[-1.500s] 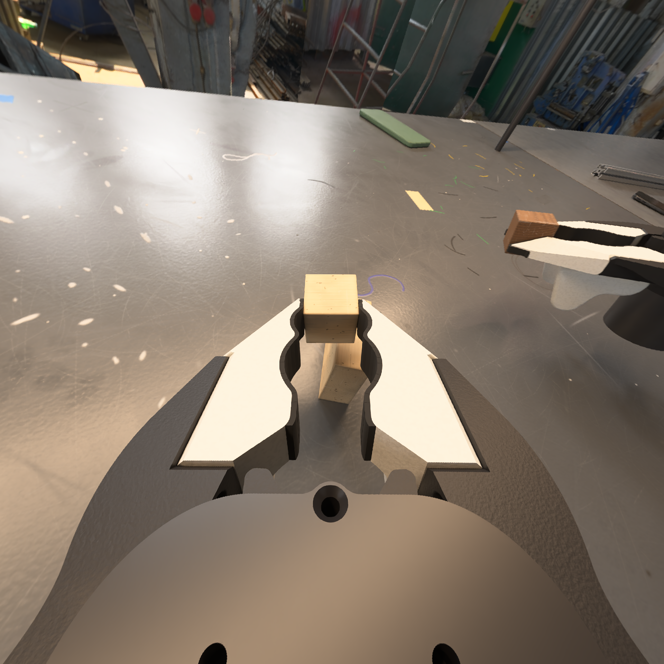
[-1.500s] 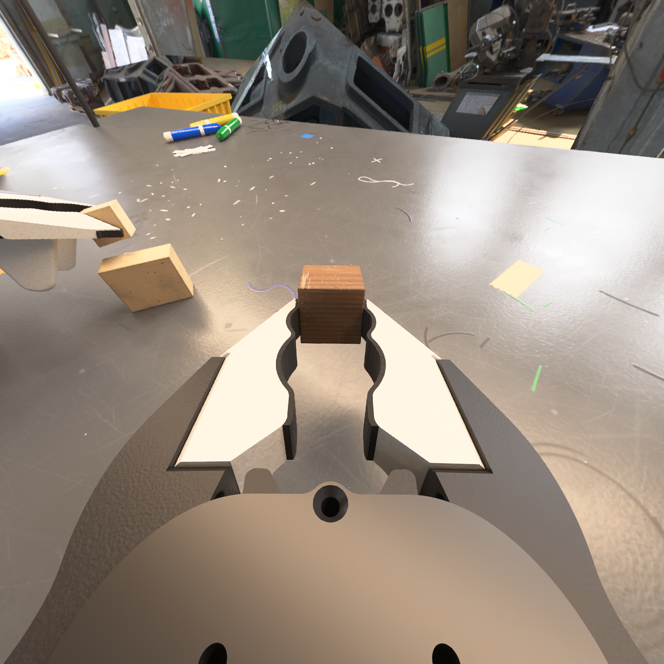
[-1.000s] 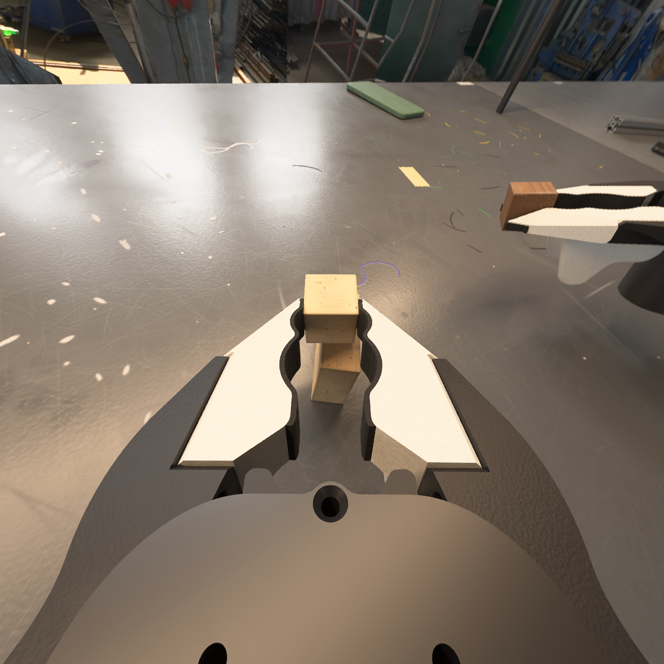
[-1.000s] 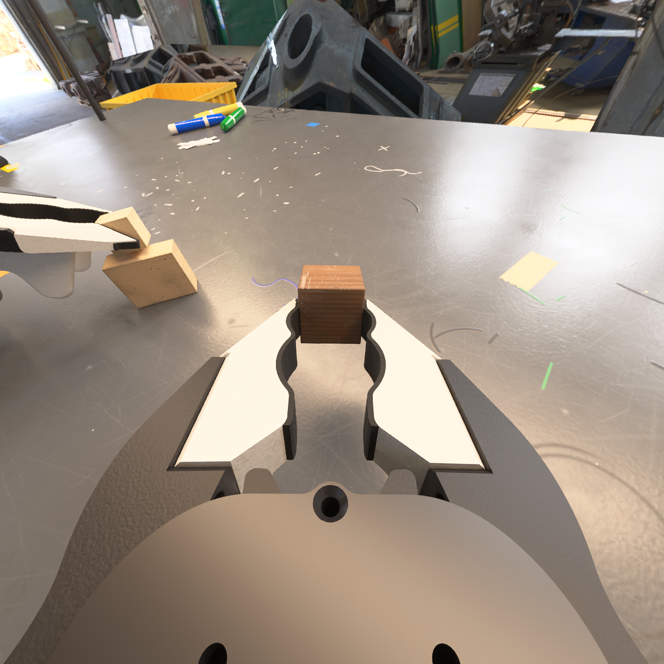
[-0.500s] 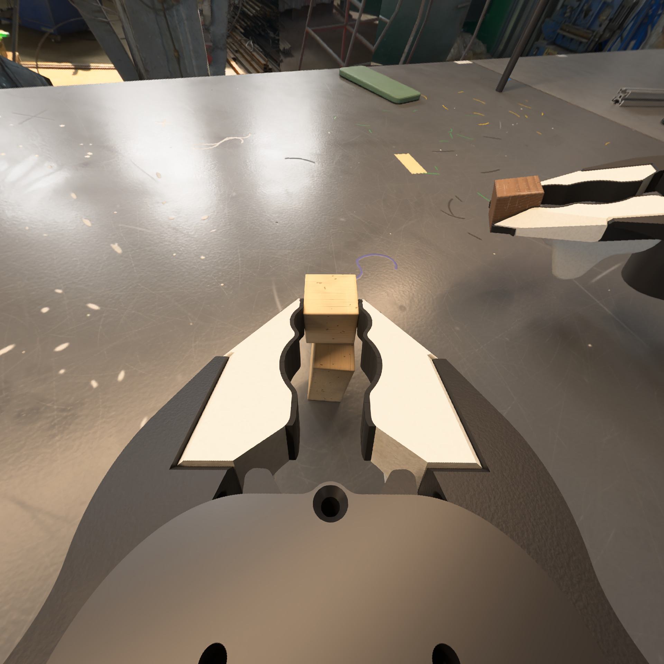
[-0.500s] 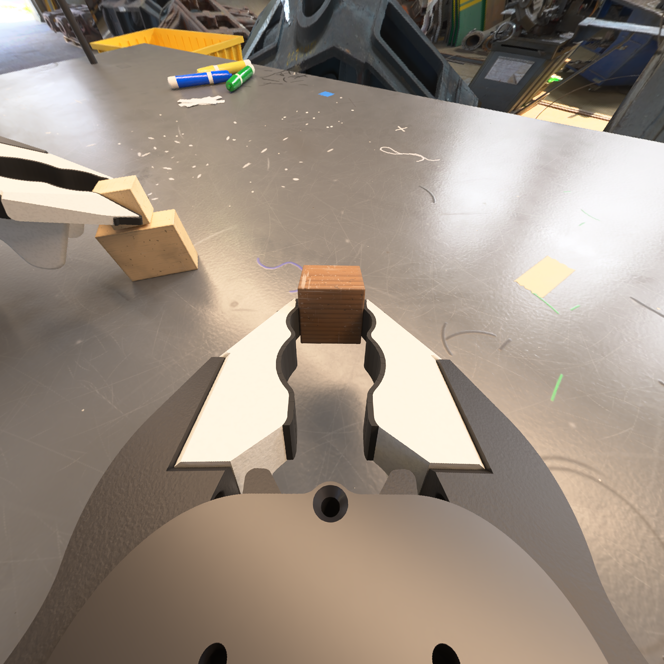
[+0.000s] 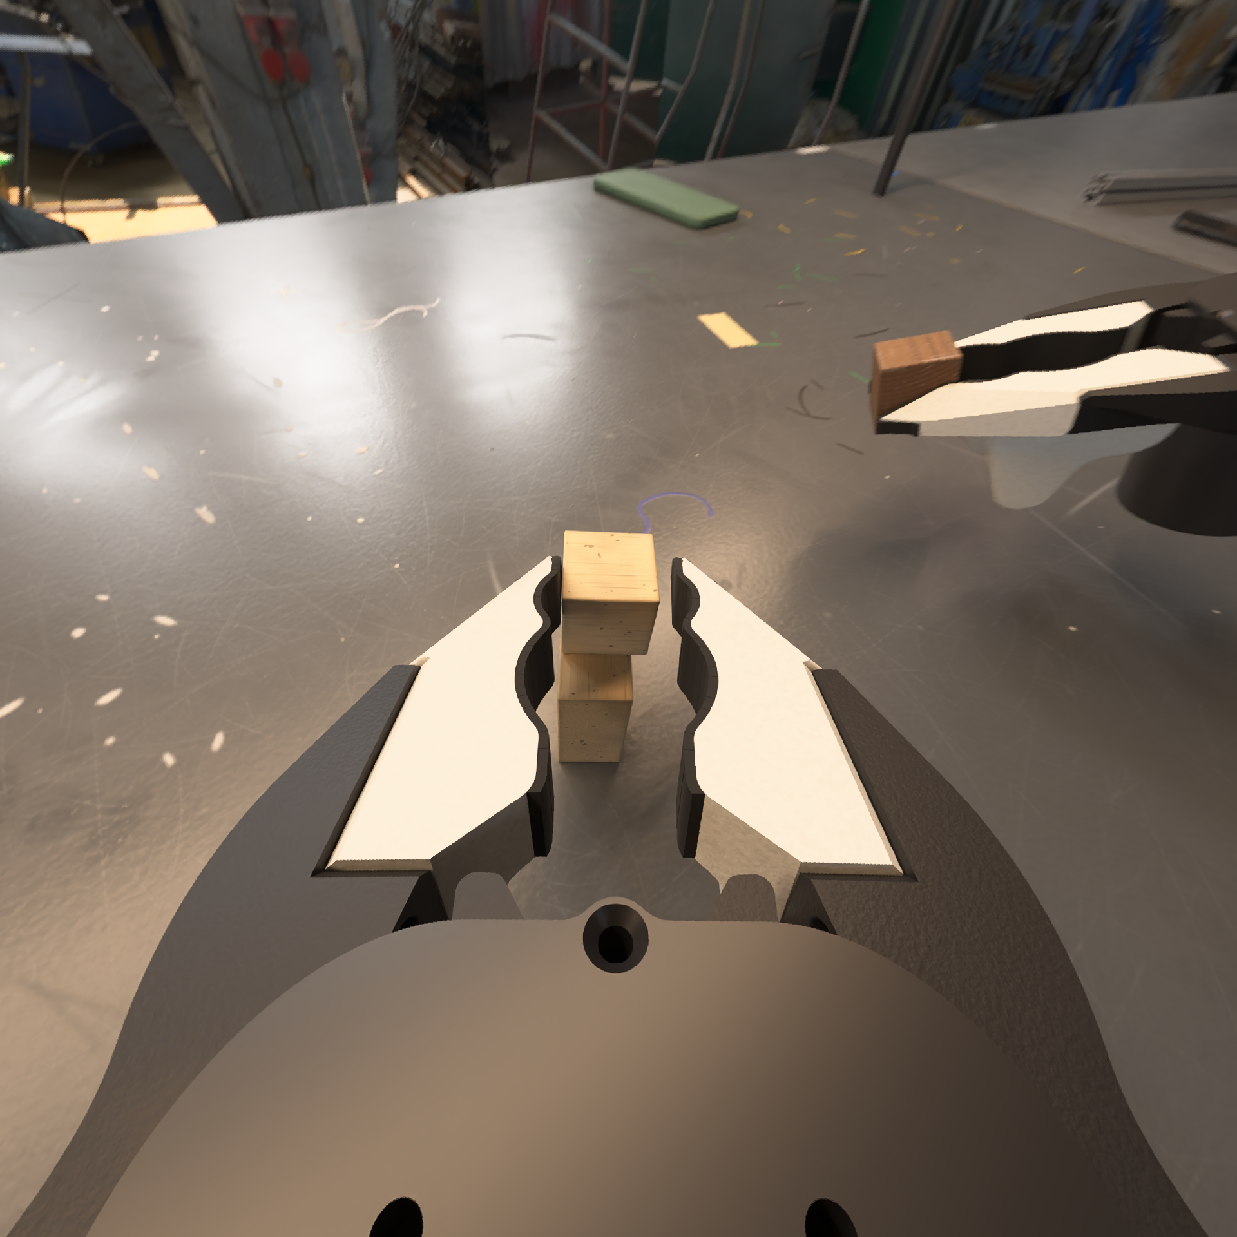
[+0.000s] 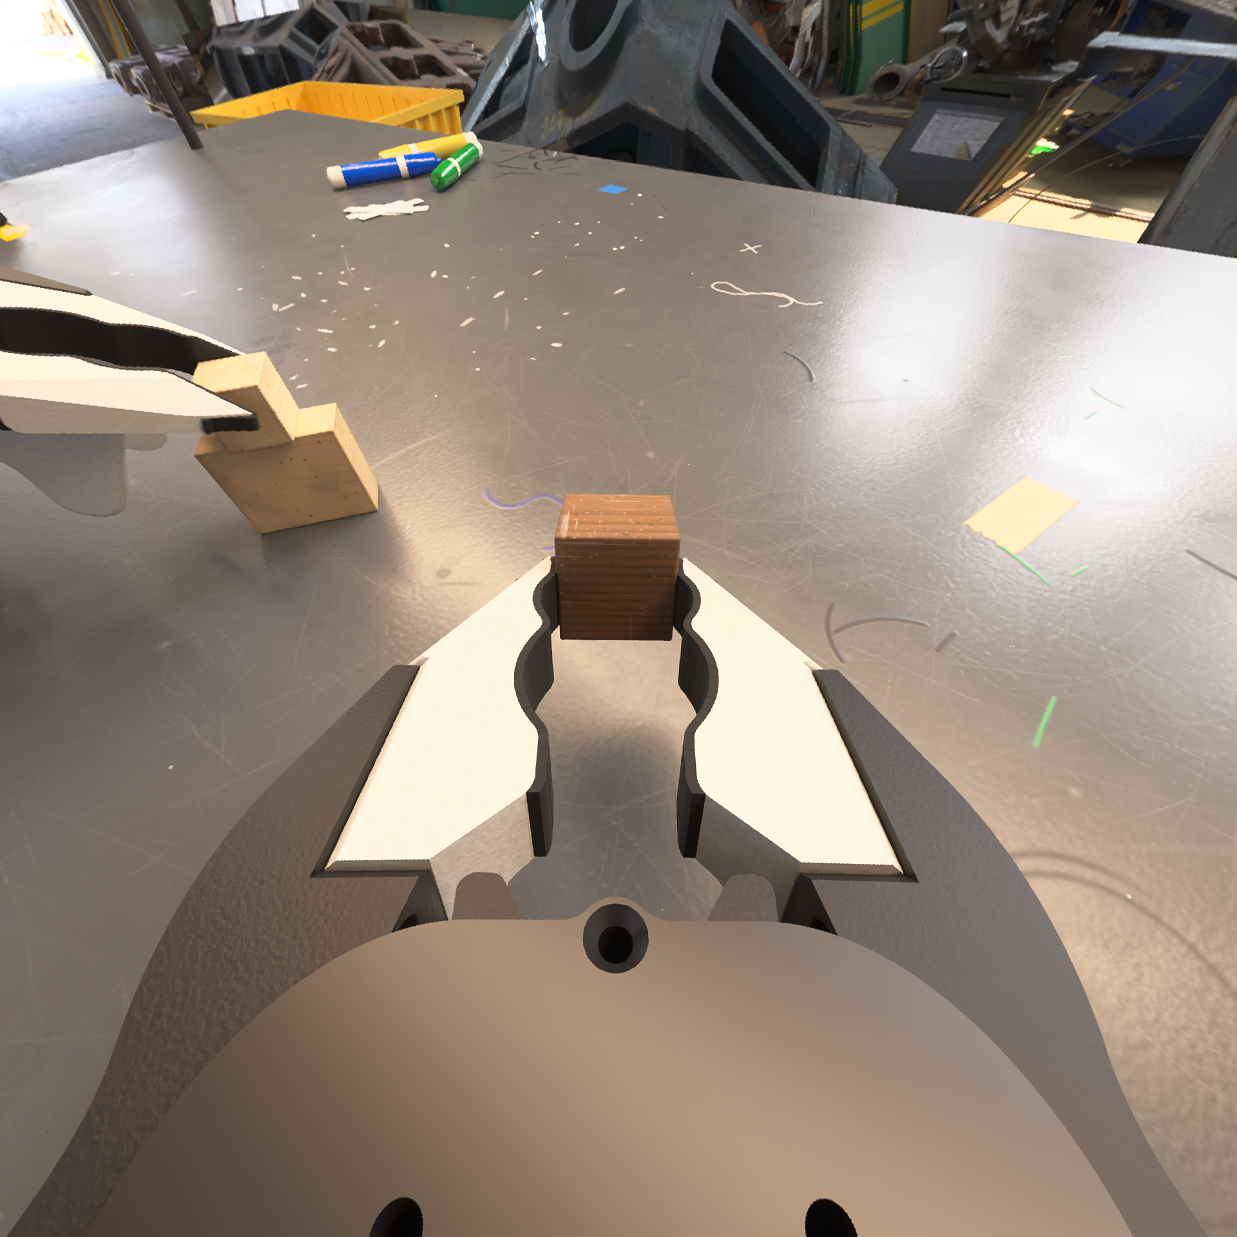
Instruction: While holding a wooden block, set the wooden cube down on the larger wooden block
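A pale wooden cube (image 7: 608,589) rests on the top edge of the larger pale wooden block (image 7: 592,716), which stands on the grey metal table (image 7: 268,468). My left gripper (image 7: 612,569) is open around the cube, with a small gap at its right finger. The right wrist view shows the cube (image 8: 244,395) on the block (image 8: 294,468) at the left, with the left gripper (image 8: 234,388) beside it. My right gripper (image 8: 614,565) is shut on a dark brown wooden block (image 8: 614,569), held above the table; it also shows in the left wrist view (image 7: 914,371) at the right.
A green pad (image 7: 666,199), a thin pole (image 7: 893,154) and metal rails (image 7: 1165,184) lie at the far edge. Coloured markers (image 8: 401,164) and a yellow bin (image 8: 335,100) are far off. A yellow tape patch (image 8: 1021,512) lies on the table.
The left gripper lowered the pale cube onto the larger block, then its jaws parted slightly. The right gripper, still holding the brown block, shifted a little.
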Controlling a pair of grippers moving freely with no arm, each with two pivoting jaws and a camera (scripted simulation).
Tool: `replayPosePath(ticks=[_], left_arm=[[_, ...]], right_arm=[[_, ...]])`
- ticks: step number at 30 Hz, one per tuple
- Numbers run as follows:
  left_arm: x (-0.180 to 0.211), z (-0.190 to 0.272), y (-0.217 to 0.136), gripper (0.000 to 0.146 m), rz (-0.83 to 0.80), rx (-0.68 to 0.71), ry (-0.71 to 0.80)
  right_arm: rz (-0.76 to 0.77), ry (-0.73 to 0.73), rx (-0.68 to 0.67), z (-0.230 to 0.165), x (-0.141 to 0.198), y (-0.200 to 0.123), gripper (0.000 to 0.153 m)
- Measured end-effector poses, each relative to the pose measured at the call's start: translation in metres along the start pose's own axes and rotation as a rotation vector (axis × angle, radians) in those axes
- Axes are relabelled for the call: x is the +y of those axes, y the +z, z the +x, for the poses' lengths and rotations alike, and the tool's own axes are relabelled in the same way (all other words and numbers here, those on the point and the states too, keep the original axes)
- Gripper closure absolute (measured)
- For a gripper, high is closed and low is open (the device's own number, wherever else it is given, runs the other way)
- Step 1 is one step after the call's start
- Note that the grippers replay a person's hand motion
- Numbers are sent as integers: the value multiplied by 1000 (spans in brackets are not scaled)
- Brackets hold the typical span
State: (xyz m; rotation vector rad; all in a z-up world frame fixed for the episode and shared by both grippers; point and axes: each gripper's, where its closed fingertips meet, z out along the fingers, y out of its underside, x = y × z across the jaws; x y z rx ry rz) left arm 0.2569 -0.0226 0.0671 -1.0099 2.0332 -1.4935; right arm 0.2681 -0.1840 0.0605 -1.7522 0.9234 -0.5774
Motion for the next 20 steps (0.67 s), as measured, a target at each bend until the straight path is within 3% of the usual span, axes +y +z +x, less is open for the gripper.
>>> replayPosePath(ticks=[6, 9, 12, 15, 20], left_arm=[[-9, -33, -49, 116, 4, -27, 11], [11, -77, -93, 116, -160, -111, -30], [39, -91, -122, 113, -302, -98, -69], [66, -84, -132, 112, -413, -56, -74], [77, -77, -125, 118, -448, -120, 11]], right_arm=[[5, 22, -17, 0, -1, -1, 120], [27, 39, -25, 1, -3, -3, 120], [53, 58, -26, 3, -6, -6, 120], [65, 68, -24, 4, -7, -7, 120], [44, 43, -21, 2, -5, -5, 120]])
